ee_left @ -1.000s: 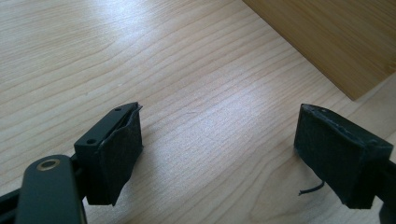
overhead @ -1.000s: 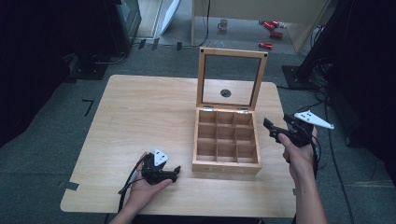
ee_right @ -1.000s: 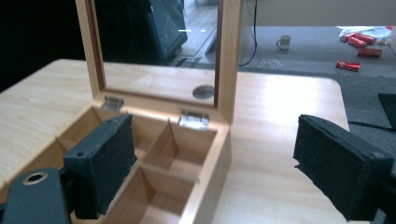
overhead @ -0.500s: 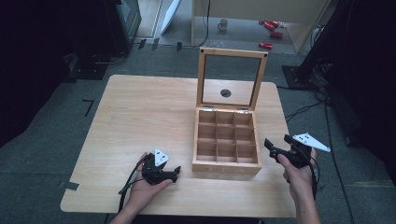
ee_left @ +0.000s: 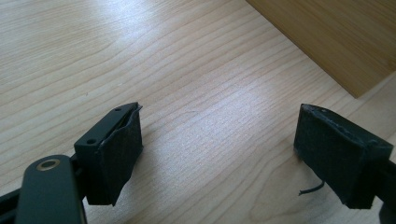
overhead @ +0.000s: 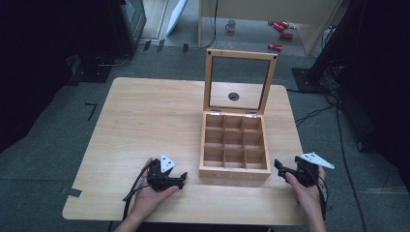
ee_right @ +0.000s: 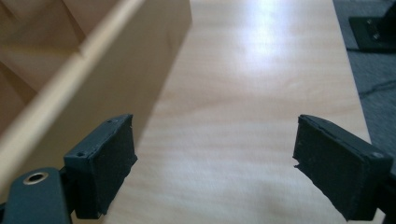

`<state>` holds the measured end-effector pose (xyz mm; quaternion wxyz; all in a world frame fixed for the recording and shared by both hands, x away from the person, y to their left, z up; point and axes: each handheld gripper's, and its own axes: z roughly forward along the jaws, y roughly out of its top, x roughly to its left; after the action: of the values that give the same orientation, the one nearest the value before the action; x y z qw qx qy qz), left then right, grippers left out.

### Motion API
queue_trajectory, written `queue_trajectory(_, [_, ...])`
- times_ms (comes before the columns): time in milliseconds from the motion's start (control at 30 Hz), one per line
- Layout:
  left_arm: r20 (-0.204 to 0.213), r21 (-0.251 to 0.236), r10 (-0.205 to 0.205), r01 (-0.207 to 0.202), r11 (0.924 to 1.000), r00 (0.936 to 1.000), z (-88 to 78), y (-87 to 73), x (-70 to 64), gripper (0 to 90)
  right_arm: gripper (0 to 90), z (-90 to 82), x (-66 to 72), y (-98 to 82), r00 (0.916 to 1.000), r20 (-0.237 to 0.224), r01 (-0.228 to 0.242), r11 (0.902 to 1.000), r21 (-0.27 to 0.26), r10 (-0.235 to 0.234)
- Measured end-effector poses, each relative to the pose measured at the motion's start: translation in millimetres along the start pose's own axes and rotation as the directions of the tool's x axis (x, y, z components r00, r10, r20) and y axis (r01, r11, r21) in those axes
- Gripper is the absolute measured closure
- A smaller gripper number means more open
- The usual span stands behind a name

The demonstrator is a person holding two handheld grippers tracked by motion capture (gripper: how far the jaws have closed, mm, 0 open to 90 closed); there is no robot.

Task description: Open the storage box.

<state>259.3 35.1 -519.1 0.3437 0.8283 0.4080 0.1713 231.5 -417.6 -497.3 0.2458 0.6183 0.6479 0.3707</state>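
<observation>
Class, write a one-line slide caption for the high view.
Open wooden compartment box on a table, flanked by a left gripper and a right gripper.

Standing right of centre on the bench [overhead: 145,116]: a box [overhead: 235,145] split into nine compartments, lid [overhead: 240,80] raised upright along its far edge. Resting near the front edge, just left of the box's front left corner: left claw [overhead: 180,180], jaws apart, pointing toward the box. Held just beside the box's front right corner, near the bench's right edge: right claw [overhead: 279,166], jaws apart. Beyond the bench, on the floor: a mug [overhead: 231,24].
</observation>
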Motion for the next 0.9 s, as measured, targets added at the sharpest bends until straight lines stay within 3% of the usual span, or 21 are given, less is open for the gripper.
queue_trajectory(267, [-0.006, 0.002, -0.001, 0.001, 1.0, 1.0, -0.1, -0.1, -0.5, 15.6, 12.9, 13.2, 1.1, -14.9, 0.9973, 0.061, 0.034, 0.9964, 0.077, -0.039])
queue_trajectory(333, [-0.007, 0.001, -0.001, 0.001, 1.0, 1.0, 0.0, -0.2, -0.5, 15.6, 11.5, 18.1, 2.2, -20.1, 0.9924, 0.089, 0.075, 0.991, 0.111, -0.085])
queue_trajectory(567, [-0.008, 0.001, -0.002, 0.002, 1.0, 1.0, -0.1, -0.2, -0.6, 15.5, 11.8, 18.4, 1.1, -21.9, 0.9937, 0.079, 0.072, 0.9929, 0.095, -0.079])
queue_trajectory(700, [-0.02, -0.002, -0.025, 0.025, 0.9997, 0.9995, -0.2, -0.3, 0.6, 15.3, 11.7, 18.5, 1.1, -21.9, 0.9938, 0.078, 0.071, 0.9929, 0.096, -0.079])
queue_trajectory(900, [-0.067, 0.008, -0.053, 0.053, 0.9986, 0.9964, -1.3, -1.5, -5.1, 12.5, 11.8, 18.4, 1.1, -21.9, 0.9938, 0.079, 0.071, 0.9929, 0.096, -0.079])
